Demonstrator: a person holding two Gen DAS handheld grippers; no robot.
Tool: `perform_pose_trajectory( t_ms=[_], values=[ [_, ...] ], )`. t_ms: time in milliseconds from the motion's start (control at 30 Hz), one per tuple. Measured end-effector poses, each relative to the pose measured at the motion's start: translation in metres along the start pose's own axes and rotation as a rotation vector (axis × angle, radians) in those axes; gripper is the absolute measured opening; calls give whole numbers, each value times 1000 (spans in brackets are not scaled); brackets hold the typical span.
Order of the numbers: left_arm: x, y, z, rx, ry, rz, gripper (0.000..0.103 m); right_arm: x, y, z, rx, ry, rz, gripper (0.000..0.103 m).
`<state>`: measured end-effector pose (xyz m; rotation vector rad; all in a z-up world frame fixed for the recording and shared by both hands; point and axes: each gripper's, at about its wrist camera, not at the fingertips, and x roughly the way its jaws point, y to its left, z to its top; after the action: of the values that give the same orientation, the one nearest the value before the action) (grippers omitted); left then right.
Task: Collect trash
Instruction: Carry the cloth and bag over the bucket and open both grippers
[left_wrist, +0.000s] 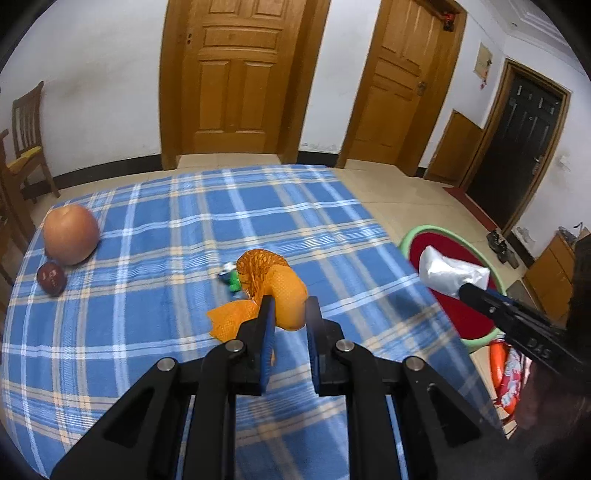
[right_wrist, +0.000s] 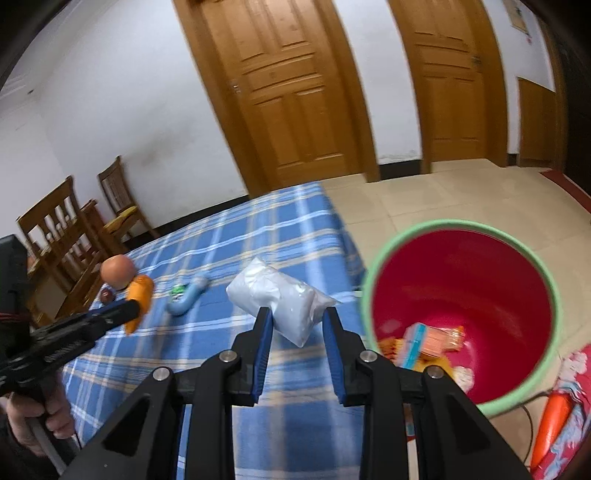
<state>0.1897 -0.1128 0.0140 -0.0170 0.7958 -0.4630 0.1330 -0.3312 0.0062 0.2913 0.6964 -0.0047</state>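
The table (blue checked cloth) lies below both claws. The red bucket, green-rimmed, stands to the right of the right claw, which is clamped on a white bag. The left claw is clamped on orange netting, apples far to its left.

Your left gripper is clamping orange peel; your right gripper, beside it, is pinching a white packet.
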Motion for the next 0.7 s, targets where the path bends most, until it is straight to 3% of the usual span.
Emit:
perform_pose_trajectory(
  t_ms=[400,700],
  values=[
    [9,-53,5,72,22,-66,15,-12,-69,-16,137,22,-156,32],
    [22,-94,6,127,46,-107,15,-21,-104,-25,206,19,-200,35]
  ],
)
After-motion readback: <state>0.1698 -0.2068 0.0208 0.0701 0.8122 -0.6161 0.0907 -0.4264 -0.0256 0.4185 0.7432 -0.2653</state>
